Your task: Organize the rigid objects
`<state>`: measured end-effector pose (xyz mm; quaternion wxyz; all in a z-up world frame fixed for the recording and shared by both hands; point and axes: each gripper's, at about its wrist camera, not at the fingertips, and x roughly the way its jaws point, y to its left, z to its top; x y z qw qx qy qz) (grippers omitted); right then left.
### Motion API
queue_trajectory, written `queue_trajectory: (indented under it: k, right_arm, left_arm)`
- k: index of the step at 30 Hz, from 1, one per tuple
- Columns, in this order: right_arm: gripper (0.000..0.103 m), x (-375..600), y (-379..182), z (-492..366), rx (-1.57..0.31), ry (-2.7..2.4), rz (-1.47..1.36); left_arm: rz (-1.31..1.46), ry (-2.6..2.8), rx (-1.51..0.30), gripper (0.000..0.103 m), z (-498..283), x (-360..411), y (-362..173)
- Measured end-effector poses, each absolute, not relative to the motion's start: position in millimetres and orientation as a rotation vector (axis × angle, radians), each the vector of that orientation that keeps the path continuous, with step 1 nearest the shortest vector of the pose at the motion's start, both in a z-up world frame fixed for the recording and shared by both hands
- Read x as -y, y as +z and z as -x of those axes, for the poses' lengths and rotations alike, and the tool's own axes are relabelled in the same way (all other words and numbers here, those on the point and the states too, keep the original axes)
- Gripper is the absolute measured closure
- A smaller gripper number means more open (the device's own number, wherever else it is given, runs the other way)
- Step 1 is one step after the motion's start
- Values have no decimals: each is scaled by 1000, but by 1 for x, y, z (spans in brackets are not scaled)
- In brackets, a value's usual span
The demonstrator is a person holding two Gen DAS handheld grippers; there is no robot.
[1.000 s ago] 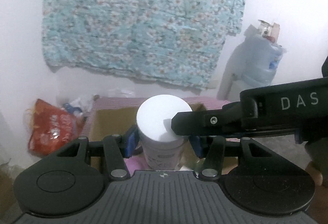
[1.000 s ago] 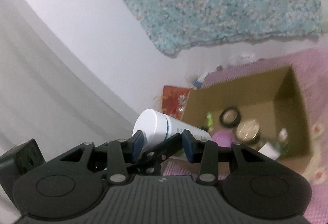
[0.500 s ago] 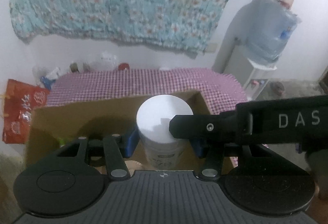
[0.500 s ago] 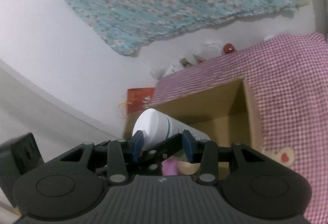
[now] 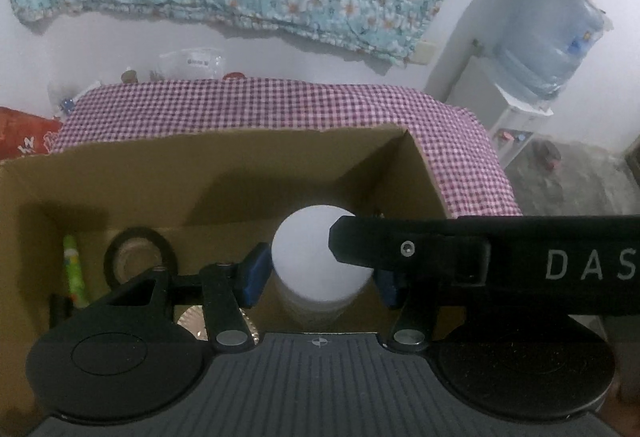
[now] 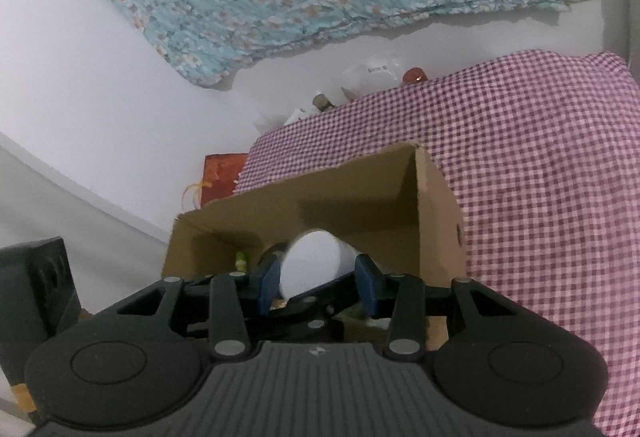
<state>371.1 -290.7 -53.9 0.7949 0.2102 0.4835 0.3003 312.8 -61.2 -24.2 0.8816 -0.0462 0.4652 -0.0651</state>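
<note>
Bottle point(image 5: 320, 257) sits gripped between left gripper point(image 5: 320, 277) pads, above box point(image 5: 224, 173).

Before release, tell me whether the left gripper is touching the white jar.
Touching. The left wrist view shows the left gripper's blue pads pressed against both sides of the white jar, no gap.

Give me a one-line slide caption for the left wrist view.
Left gripper holds a white cylindrical plastic bottle over the open brown cardboard box, the right gripper crossing its cap.

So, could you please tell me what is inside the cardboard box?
Inside the cardboard box: a tape roll, a green tube and the held white bottle. The left gripper covers the rest.
</note>
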Motion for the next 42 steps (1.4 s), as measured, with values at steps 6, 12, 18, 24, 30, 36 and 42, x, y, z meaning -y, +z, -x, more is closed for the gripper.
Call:
queue_trajectory:
  k: [6,12,18,24,30,36,42]
  right_arm:
    - [58,301,-52,-365,-1029,634,-466]
    - [58,320,-26,-347,-936,626,-515]
    - [44,342,21,-287,-779,586,-535]
    - [19,343,48,-211,-663,482,-464]
    - [3,325,53,-153,-605,385,-395]
    - [0,298,64,-123,-577,317,-326]
    - [0,281,68,-110,-567,247,-271]
  left_arm:
    - [83,-118,-953,30,-306,62,-13]
    - [55,-109,-913,21,-289,65,13]
    - [71,-190,-825,0,-241,57,54]
    - [10,-110,-851,0,-190,41,67]
    - [-29,50,-824,0,-147,32,69]
    - [17,53,-816,0,-125,30,67]
    - [-14,50,-794,0,-116,30,59]
